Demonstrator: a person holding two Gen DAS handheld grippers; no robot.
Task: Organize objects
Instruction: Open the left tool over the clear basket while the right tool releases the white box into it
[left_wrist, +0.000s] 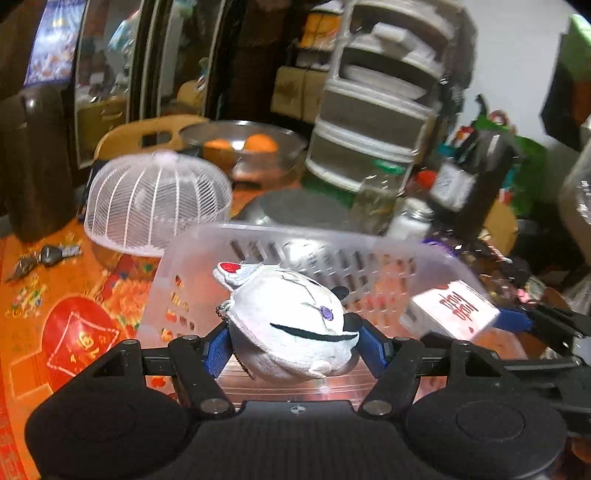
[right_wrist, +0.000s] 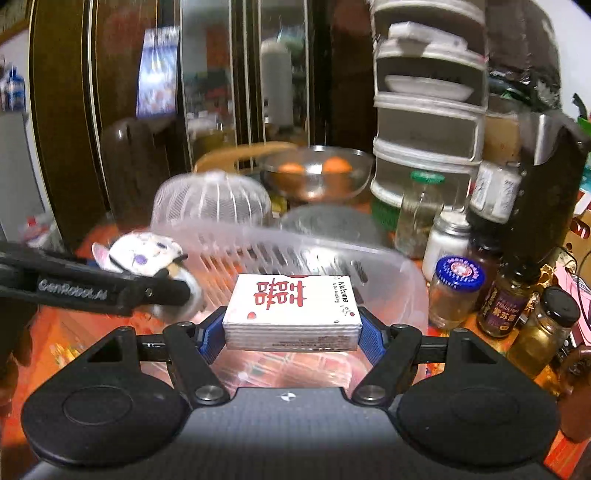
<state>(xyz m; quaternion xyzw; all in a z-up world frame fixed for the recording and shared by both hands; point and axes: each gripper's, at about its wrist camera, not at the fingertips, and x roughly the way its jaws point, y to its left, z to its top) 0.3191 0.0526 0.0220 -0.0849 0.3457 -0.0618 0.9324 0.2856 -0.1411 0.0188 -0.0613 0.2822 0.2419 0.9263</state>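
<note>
Basket mouth: the clear slotted basket (right_wrist: 325, 258) is open on top, its floor bare between the two loads
Left flank: a white mesh dome cover (left_wrist: 155, 203) sits just beside the basket rim
Behind: a metal bowl of oranges (left_wrist: 243, 147) and a tiered rack (right_wrist: 424, 110) wall off the rear
Right flank: jars (right_wrist: 456, 291) crowd the basket's side
Near left: keys (left_wrist: 48, 256) lie on open orange tablecloth (left_wrist: 55, 314)
</note>
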